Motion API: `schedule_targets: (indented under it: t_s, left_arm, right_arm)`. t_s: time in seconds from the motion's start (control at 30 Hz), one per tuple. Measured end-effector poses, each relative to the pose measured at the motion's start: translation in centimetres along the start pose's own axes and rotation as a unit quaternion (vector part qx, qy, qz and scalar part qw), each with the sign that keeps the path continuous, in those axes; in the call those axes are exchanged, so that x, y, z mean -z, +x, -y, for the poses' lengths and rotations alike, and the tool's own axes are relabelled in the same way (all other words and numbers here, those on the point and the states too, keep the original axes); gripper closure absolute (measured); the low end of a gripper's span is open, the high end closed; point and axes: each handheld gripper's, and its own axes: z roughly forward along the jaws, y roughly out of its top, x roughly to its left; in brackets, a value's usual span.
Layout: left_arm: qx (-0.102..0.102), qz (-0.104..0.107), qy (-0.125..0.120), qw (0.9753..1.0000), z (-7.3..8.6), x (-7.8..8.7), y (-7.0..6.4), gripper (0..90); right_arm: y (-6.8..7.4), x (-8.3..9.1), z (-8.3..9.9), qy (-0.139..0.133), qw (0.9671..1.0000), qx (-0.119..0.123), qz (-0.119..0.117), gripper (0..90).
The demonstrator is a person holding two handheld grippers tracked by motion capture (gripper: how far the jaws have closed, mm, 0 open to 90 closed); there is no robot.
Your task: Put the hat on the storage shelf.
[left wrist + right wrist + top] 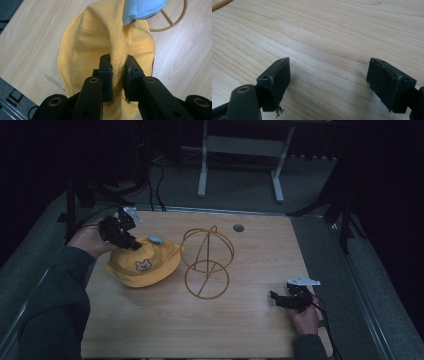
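Wooden table point(150, 320): one yellow hat point(145, 265) pinched by left claw point(118, 75) (right claw point(328, 82) gaping), one wire stand point(206, 262).

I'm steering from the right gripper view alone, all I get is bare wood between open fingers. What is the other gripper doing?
Observer: The left gripper is shut on a fold of the yellow hat, pinching its fabric.
Operator: Where on the hat?
Observer: At its far left side in the high view, near a light blue patch.
Operator: Anything beside the hat?
Observer: A gold wire stand rests on the table, touching the hat's right edge.
Operator: And where am I?
Observer: The right gripper sits low near the table's right front corner, open, apart from both.
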Motion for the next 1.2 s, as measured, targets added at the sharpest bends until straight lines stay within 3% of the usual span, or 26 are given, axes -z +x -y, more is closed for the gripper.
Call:
schedule_targets:
  t_s: [0.47,0.87,1.2]
  left_arm:
    - [-0.016,0.001,-0.036,0.9992,-0.6,2.7,-0.7,78.6]
    - [-0.018,0.018,-0.066,0.9975,-0.5,3.7,-0.7,78.7]
    - [-0.014,0.018,-0.086,0.9960,-0.4,4.9,-0.4,79.2]
  right_arm:
    - [0.0,0.0,0.0,0.000,1.0000,-0.002,0.000,19.2]
    - [0.0,0.0,0.0,0.000,1.0000,-0.002,0.000,19.2]
    - [0.0,0.0,0.0,0.000,1.0000,-0.001,0.000,19.2]
